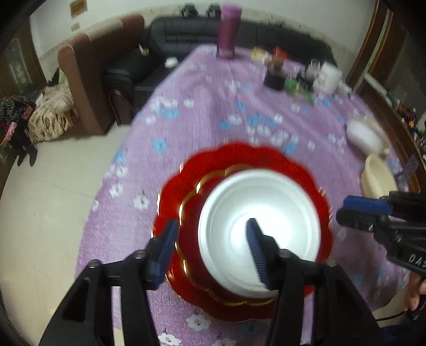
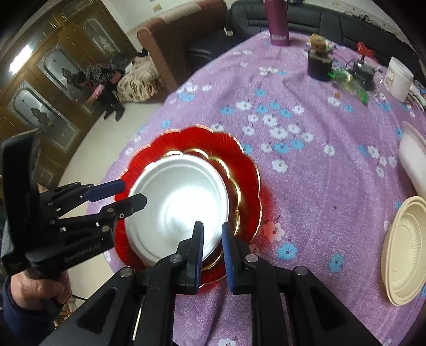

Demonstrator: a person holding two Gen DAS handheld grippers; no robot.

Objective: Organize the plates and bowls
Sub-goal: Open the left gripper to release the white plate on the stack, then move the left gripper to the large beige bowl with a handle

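Here the white bowl (image 1: pixel 259 231) sits on a small gold-rimmed red plate (image 1: pixel 189 213), which sits on a large scalloped red plate (image 1: pixel 239 159), all near the bench's near left edge. So the stack looks built, and the step in hand seems to be letting go of it cleanly.

The left tool (image 1: pixel 213 239) hangs over the stack's left side with its jaws standing wide: one finger is over the red rim, the other over the bowl's hollow, and neither seems to press on anything, so I read it as released. The right tool (image 2: pixel 213 247) is at the stack's near right edge with a narrow gap between its jaws. The bowl's rim and the plates' edges lie in line with that gap, but the pads do not look to pinch them; I take it as released too, though the blur leaves some doubt.

To do this well, both tools should draw straight up and away before swinging aside, so no finger catches the light bowl's lip and drags it off centre. Checking that the bowl sits level in the small plate would help.

Further out, on the right of the purple flowered cloth (image 2: pixel 306 186), lie a cream plate (image 2: pixel 404 252) and a white dish (image 2: pixel 412 159), probably next to gather. Far across stand a purple flask (image 2: pixel 278 24), a white tub (image 2: pixel 399 79) and small clutter.
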